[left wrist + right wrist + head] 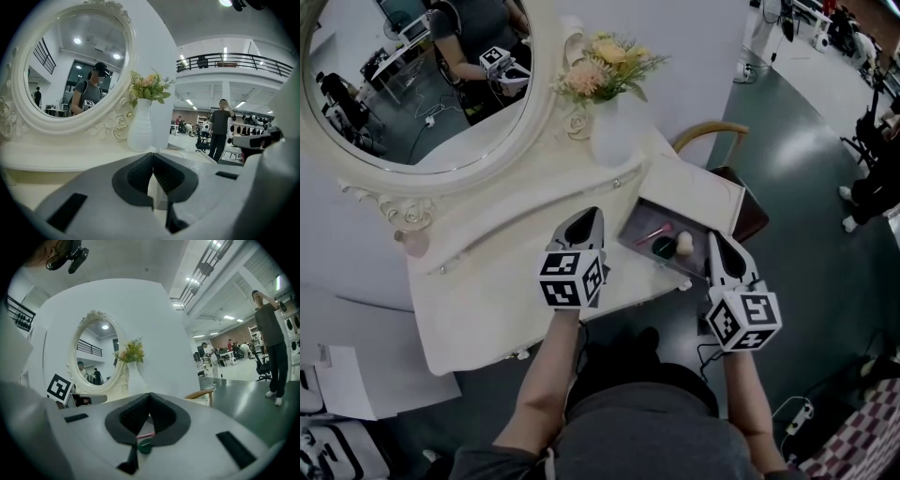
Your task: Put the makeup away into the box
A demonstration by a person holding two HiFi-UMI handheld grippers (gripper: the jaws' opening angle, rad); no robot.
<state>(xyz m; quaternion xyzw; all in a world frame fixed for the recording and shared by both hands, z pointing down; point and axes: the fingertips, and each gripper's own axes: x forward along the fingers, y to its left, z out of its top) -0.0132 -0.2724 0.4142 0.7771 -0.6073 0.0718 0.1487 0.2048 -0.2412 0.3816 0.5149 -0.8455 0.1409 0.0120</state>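
Makeup (667, 242) lay in the open box (637, 226): pink brush (654, 232), green compact (664, 248), beige sponge (684, 245). Right gripper (713, 240) hung at the box's near right corner, jaws together, nothing clamped. The brush and compact showed just beyond the jaws in the right gripper view. Left gripper (589, 217) had its jaws together, empty, over the white surface (478, 300) just left of the box. Box lid (692, 192) lay open behind the tray. Vase (610, 136) with flowers and oval mirror (394, 122) stood further back.
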